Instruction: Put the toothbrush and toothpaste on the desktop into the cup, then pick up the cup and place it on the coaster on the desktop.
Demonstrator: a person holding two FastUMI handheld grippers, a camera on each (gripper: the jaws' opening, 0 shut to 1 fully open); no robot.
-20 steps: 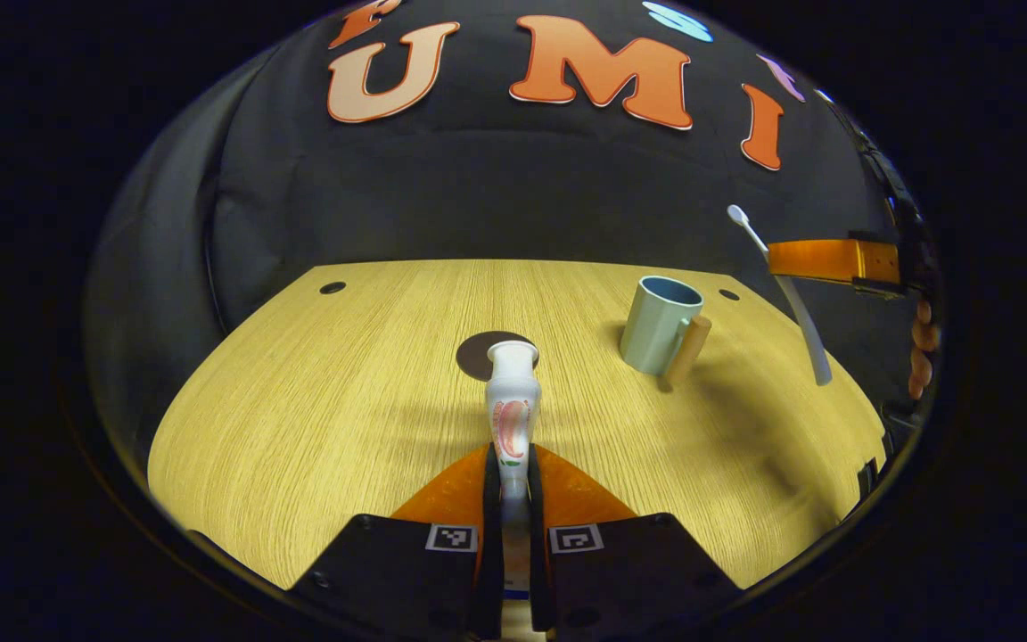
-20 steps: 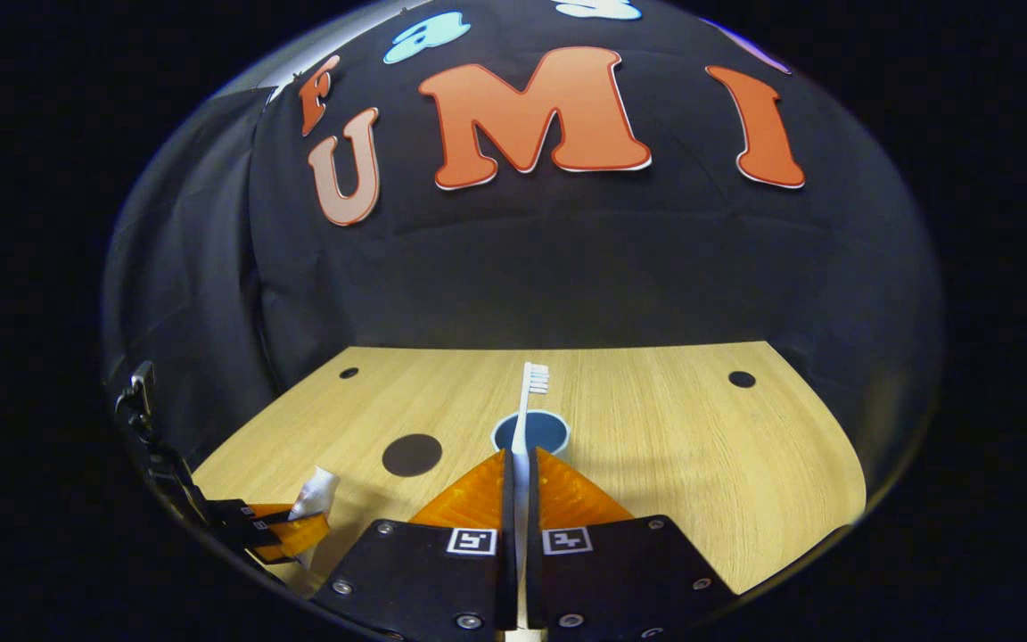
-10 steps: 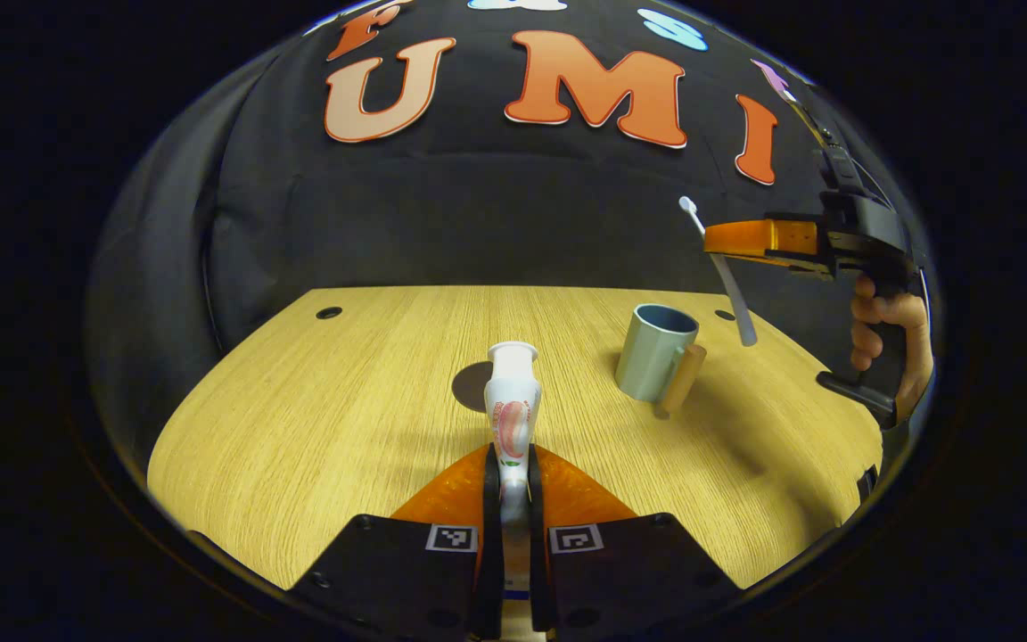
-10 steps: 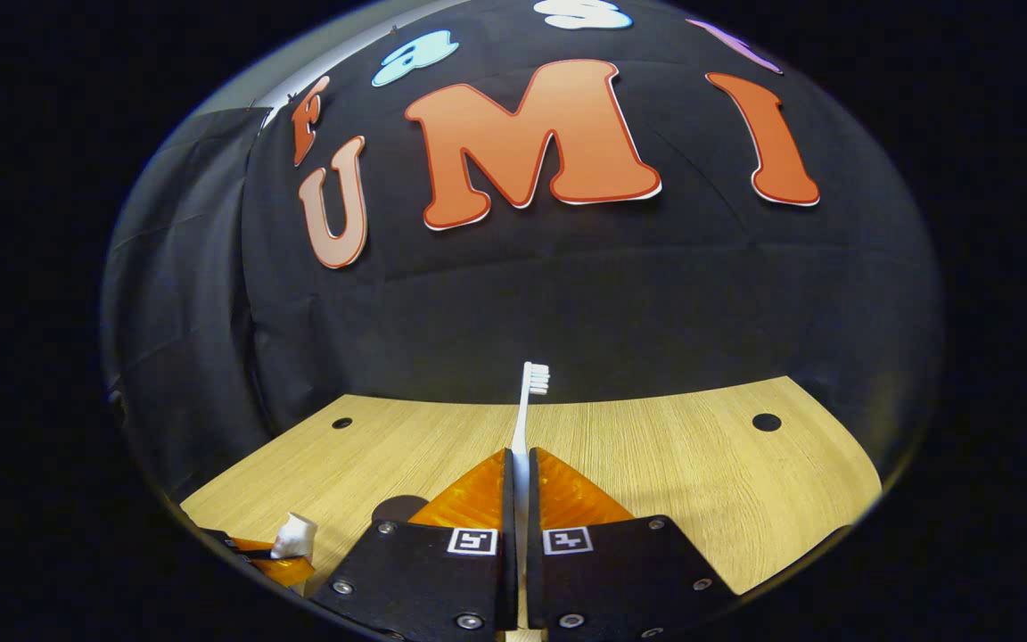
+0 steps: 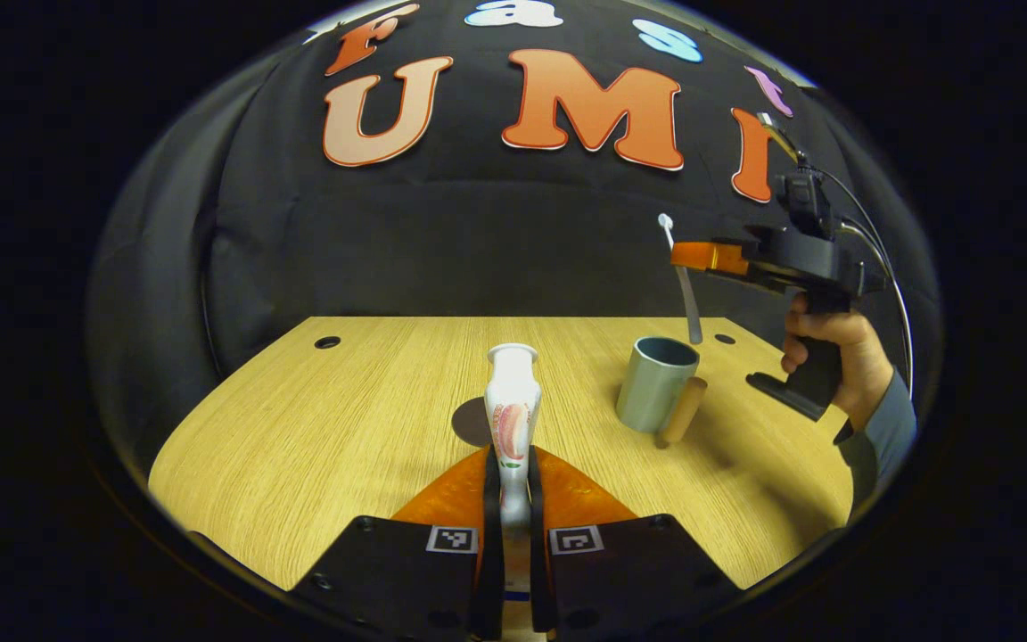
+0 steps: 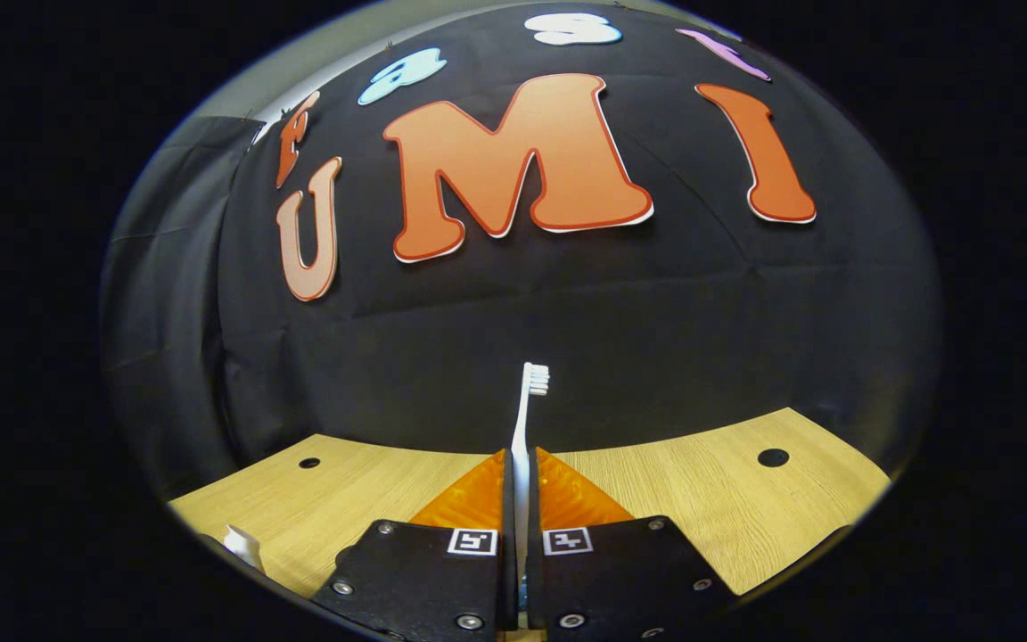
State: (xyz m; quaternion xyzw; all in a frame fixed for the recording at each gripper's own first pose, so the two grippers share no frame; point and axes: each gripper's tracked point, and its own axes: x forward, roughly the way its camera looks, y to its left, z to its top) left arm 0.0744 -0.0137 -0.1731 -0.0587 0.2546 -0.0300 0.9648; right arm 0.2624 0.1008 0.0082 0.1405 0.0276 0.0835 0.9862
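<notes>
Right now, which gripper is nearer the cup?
Right. The right gripper hangs above the cup, its toothbrush end just over the rim. The left gripper, holding the toothpaste, is farther off.

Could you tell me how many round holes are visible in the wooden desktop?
2: one hole near the far left corner, one hole near the far right, behind the cup. Others may be hidden.

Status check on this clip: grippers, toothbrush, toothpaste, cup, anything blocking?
Left gripper shut on toothpaste, off the desk. Right gripper shut on toothbrush, handle end just above cup. Cup upright, off coaster. Nothing blocking.
</notes>
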